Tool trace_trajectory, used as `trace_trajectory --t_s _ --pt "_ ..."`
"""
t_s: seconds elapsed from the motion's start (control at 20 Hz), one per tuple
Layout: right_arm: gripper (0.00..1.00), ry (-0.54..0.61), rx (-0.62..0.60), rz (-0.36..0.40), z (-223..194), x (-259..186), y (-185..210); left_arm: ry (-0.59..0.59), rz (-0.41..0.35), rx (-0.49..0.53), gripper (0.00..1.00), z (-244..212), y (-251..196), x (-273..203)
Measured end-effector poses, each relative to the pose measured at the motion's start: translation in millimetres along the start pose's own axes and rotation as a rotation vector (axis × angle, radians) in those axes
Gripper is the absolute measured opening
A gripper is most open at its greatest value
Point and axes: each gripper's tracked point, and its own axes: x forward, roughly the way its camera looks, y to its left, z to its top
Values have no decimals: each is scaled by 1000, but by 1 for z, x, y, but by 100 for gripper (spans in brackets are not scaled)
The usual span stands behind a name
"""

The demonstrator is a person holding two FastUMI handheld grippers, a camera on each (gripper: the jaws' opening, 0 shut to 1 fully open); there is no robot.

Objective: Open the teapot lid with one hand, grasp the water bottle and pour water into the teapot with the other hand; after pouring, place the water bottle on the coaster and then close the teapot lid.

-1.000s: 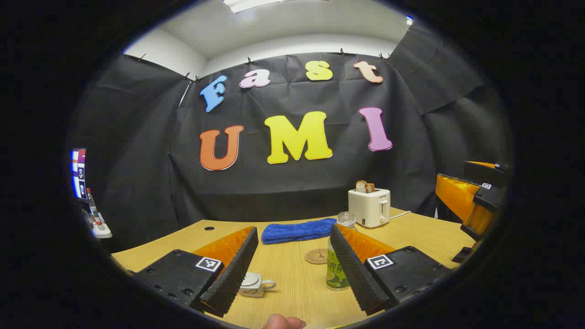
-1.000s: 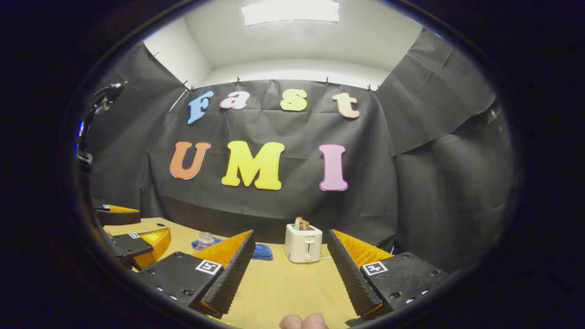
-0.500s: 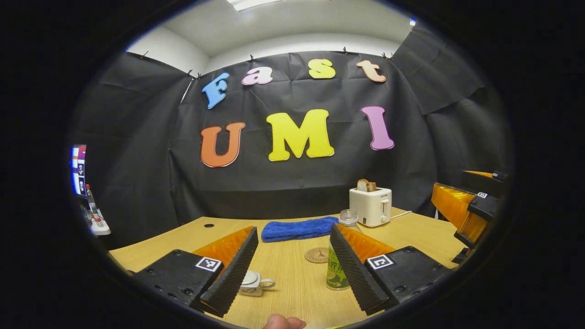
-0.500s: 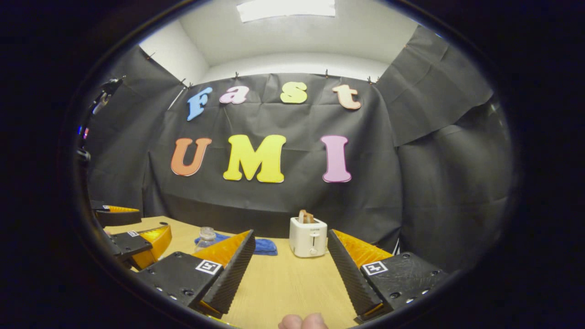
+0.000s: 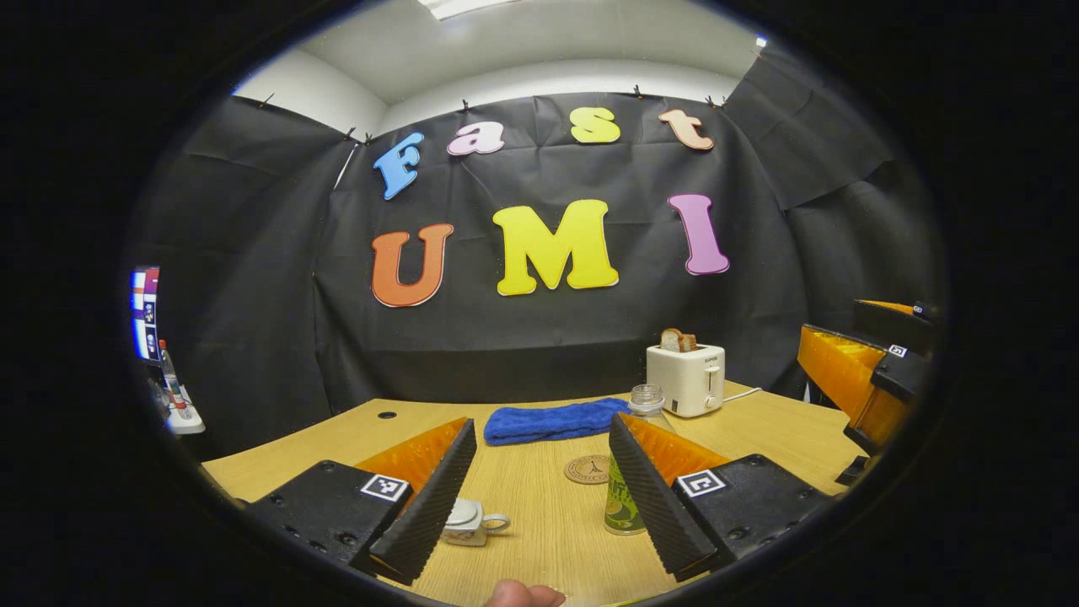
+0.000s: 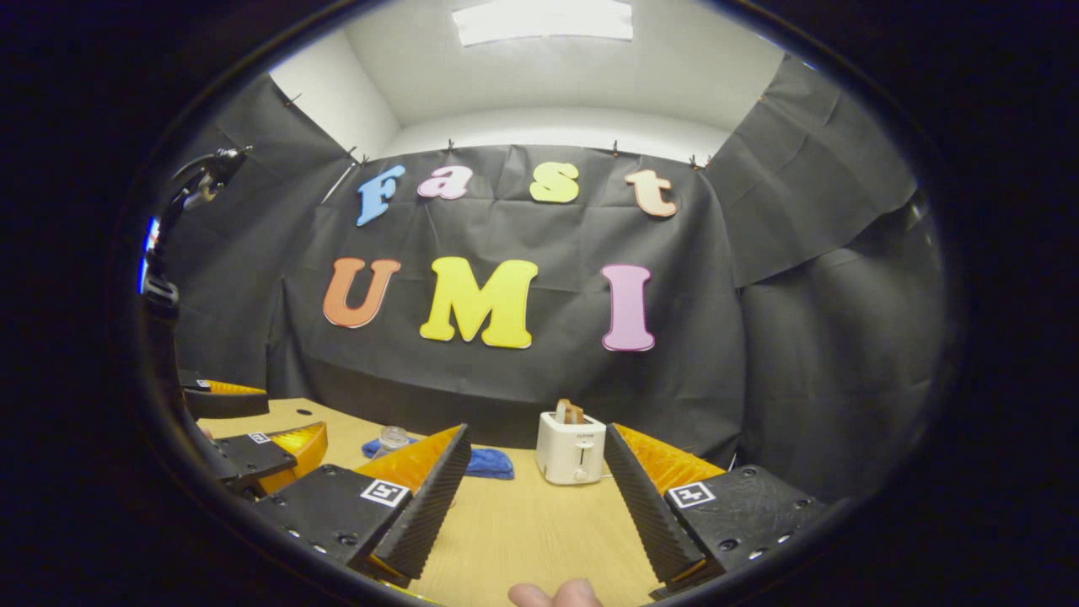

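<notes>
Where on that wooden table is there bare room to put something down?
Bare wood lies between the small white teapot and the green-labelled water bottle, and in front of the white toaster in the right gripper view. It is crowded around the round cork coaster, hemmed by the bottle and the folded blue towel.

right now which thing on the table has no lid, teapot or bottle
The bottle: its clear neck ends in an open mouth. The small white teapot is capped.
</notes>
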Motion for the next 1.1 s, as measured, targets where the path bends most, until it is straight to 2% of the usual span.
trace_trajectory --t_s 0.55,0.75,0.95,1.1 --pt "96 26 24 46 -9 2 23 -27 -22 24 99 9 -6 -5" --pt "94 44 24 62 -14 4 28 -18 0 20 99 5 2 -3" --pt "97 86 27 70 -29 5 28 -11 18 14 99 1 10 0" --pt "95 108 27 73 -38 8 24 -9 38 8 99 -2 16 5"
